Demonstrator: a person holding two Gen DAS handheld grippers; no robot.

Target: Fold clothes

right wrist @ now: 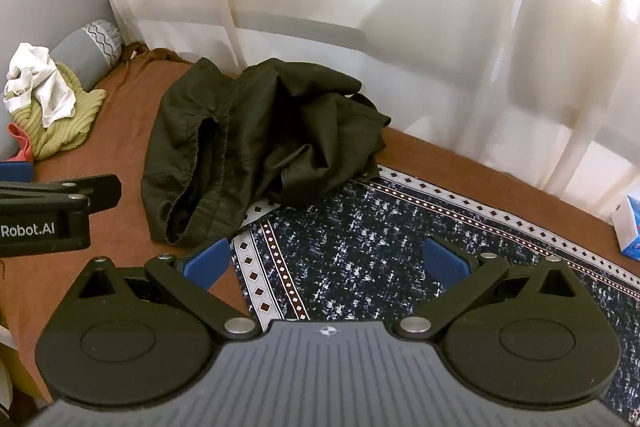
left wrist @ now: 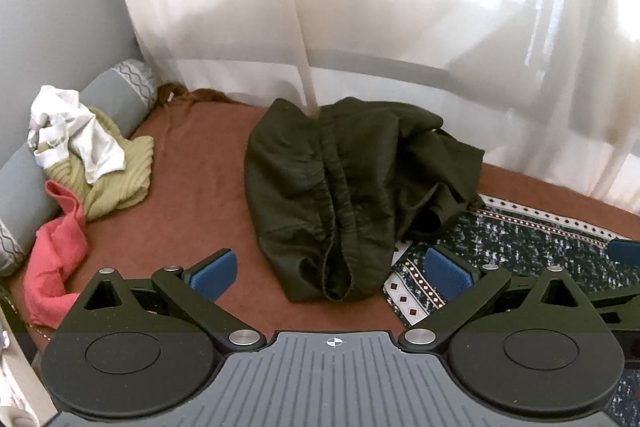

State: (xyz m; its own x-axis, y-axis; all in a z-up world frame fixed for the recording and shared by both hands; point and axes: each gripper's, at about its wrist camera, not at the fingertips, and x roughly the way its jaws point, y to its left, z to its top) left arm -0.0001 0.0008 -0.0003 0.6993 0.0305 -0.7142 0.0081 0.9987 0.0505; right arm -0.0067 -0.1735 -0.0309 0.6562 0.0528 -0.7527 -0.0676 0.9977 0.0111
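Both jaws stand wide and hold nothing: the left gripper [left wrist: 332, 273] hovers just before the crumpled dark green trousers [left wrist: 340, 187], which lie on the brown bedspread [left wrist: 192, 163] partly over a patterned blanket [right wrist: 360, 247]; the right gripper [right wrist: 326, 263] hangs above that blanket

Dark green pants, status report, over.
Left gripper and right gripper open, empty. Dark green pants crumpled, unfolded, partly on patterned rug. Nothing blocking.
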